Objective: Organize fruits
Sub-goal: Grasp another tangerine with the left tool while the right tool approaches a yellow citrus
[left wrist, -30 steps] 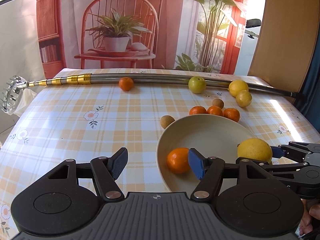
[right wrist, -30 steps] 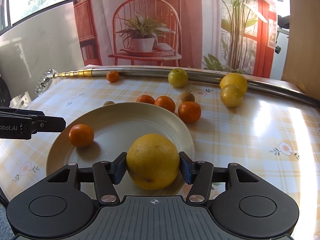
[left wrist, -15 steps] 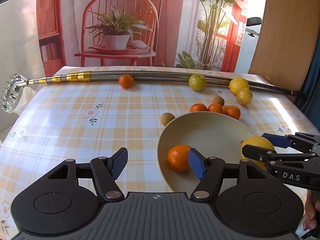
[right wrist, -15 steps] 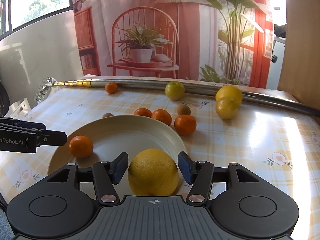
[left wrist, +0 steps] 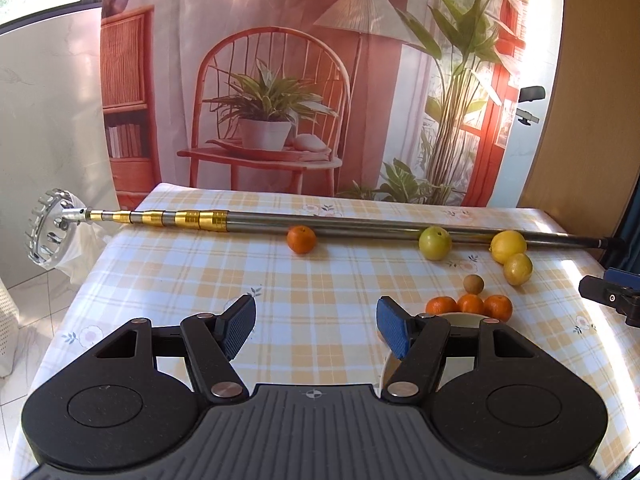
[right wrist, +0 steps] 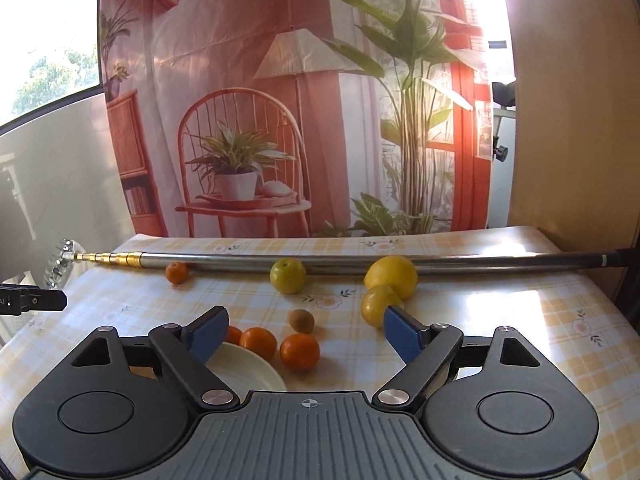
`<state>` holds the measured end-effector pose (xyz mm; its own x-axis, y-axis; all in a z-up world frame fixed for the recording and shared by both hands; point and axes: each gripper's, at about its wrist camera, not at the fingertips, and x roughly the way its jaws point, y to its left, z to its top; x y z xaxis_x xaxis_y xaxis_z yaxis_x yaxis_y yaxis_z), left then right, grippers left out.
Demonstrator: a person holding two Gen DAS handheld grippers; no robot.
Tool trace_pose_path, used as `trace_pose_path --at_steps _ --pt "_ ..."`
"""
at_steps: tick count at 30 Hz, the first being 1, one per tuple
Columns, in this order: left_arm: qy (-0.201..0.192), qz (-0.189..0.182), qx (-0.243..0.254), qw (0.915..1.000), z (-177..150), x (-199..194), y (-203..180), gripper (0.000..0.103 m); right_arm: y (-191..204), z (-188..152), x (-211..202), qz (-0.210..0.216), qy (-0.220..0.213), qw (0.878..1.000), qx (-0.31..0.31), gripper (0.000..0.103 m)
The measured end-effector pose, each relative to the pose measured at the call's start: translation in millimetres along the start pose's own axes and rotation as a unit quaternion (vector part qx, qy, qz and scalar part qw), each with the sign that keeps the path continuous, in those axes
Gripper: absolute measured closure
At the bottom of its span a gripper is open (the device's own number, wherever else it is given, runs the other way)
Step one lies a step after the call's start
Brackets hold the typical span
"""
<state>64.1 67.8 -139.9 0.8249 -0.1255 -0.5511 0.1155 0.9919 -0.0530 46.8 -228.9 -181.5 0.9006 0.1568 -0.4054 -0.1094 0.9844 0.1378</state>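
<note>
**Both grippers empty above the bench, fruit waiting along the pole**

The left gripper [left wrist: 316, 326] hangs wide and empty over bare cloth near the front edge of the bench [left wrist: 168, 280]. The right gripper [right wrist: 306, 334] is also spread wide with nothing between its pads, raised and facing the far edge. Just under it shows part of the plate [right wrist: 256, 372], its contents hidden by the gripper body.

Three mandarins [right wrist: 300, 352] sit bunched against the plate's far rim, a small brown fruit [right wrist: 302, 320] just behind them. Two lemons [right wrist: 390, 282] touch each other beside the pole [right wrist: 400, 262], which lies along the far edge and probably stops round fruit from rolling off. A green fruit [right wrist: 287, 276] and a lone mandarin [right wrist: 177, 273] rest against it too. The nearby mandarins look the easiest next pick.
</note>
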Motion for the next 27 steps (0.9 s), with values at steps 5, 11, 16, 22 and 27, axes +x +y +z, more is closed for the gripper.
trace_pose_path --at_steps 5,11,16,22,27 --pt "-0.012 0.012 -0.008 0.9998 18.9 -0.5 11.5 0.034 -16.4 18.3 5.4 -0.015 -0.002 1.0 0.007 0.004" --pt "-0.008 0.013 -0.009 0.9998 31.2 8.9 17.6 0.033 -30.9 27.8 17.3 -0.014 0.006 0.999 0.033 0.0" --pt "0.002 0.003 -0.011 0.9999 36.0 21.1 21.6 0.033 -41.5 27.5 29.0 -0.014 0.013 0.998 0.058 0.0" --pt "0.024 -0.011 -0.034 0.9991 38.4 44.9 26.8 0.032 -53.4 26.8 43.4 -0.021 0.031 0.996 0.079 0.0" --pt "0.035 -0.014 -0.031 0.9988 44.0 71.0 25.2 0.032 -67.6 21.8 52.6 -0.027 0.032 0.993 0.108 0.0"
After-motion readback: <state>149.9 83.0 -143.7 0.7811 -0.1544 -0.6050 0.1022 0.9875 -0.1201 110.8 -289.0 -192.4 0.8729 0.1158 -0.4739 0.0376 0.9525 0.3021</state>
